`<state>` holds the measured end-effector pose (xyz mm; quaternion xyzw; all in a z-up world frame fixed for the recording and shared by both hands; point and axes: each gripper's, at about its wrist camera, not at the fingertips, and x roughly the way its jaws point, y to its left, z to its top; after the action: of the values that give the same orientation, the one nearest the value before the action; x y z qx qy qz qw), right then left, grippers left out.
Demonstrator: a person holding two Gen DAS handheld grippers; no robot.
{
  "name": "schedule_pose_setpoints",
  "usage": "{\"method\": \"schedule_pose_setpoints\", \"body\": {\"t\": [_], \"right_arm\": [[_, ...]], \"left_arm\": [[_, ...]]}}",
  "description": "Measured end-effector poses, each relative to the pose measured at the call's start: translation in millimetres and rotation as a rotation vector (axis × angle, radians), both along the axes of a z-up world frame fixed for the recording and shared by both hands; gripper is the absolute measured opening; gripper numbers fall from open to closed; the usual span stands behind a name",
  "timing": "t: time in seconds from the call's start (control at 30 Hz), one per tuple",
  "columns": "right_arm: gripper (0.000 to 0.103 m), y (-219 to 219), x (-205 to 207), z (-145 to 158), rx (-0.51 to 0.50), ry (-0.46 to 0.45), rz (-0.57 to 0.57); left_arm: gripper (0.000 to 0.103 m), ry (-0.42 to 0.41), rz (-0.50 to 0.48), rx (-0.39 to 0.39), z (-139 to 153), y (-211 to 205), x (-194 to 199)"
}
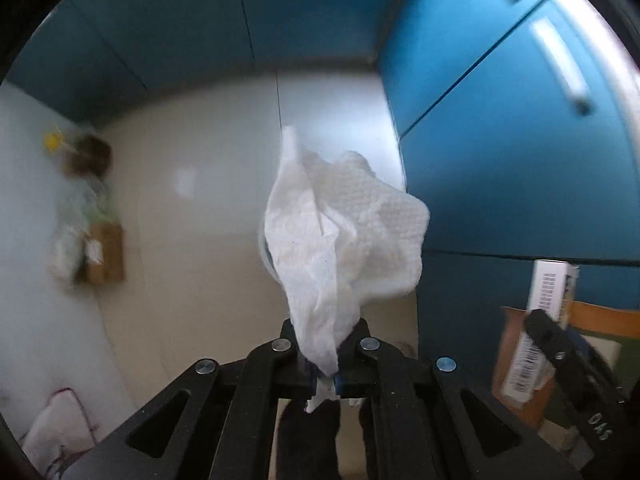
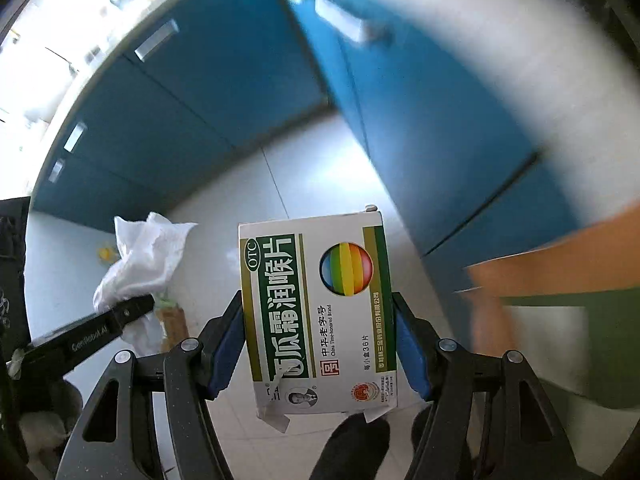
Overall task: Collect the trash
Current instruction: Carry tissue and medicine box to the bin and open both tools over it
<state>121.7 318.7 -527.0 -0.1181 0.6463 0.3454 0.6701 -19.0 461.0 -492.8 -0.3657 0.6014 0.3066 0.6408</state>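
Observation:
My left gripper (image 1: 326,354) is shut on a crumpled white tissue (image 1: 340,232) and holds it in the air above the pale floor. The tissue (image 2: 140,260) and the left gripper (image 2: 132,312) also show at the left of the right wrist view. My right gripper (image 2: 320,340) is shut on a white and green medicine box (image 2: 316,312) with a rainbow ball printed on it, held between the blue pads (image 2: 228,352). The same box (image 1: 536,320) shows at the right edge of the left wrist view.
Blue cabinets (image 1: 500,160) with pale handles line the back and right. An orange and green cardboard bin (image 2: 560,300) stands at the right. More trash (image 1: 88,232), a brown box and wrappers, lies on the floor (image 1: 208,208) at the left. A white bag (image 1: 56,428) lies lower left.

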Motion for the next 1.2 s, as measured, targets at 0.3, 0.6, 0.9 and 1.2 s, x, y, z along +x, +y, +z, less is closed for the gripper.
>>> {"method": "schedule_pose_setpoints", "body": {"t": [0.3,0.6,0.9,1.2], "right_arm": [[0.069,35.2,-23.6,-226.4,-0.092,0.12,-0.003],[0.069,59.5,-27.3,-313.6,-0.152,0.11,0.085],[0.103,81.2,-30.5,-315.4,-0.141,0.12,0.162],[0.103,77.9,-35.6,-294.0,-0.156,0.082,0.176]], "left_arm": [[0.003,0.059,0.018,-0.171,-218.8,34.4,-6.0],[0.006,0.078,0.033,-0.226,-282.6,47.4,-17.5],[0.088,0.073,0.053,-0.162,-251.9,53.6,-27.3],[0.097,0.118,0.06,-0.031,-211.1,54.7,-46.3]]}}
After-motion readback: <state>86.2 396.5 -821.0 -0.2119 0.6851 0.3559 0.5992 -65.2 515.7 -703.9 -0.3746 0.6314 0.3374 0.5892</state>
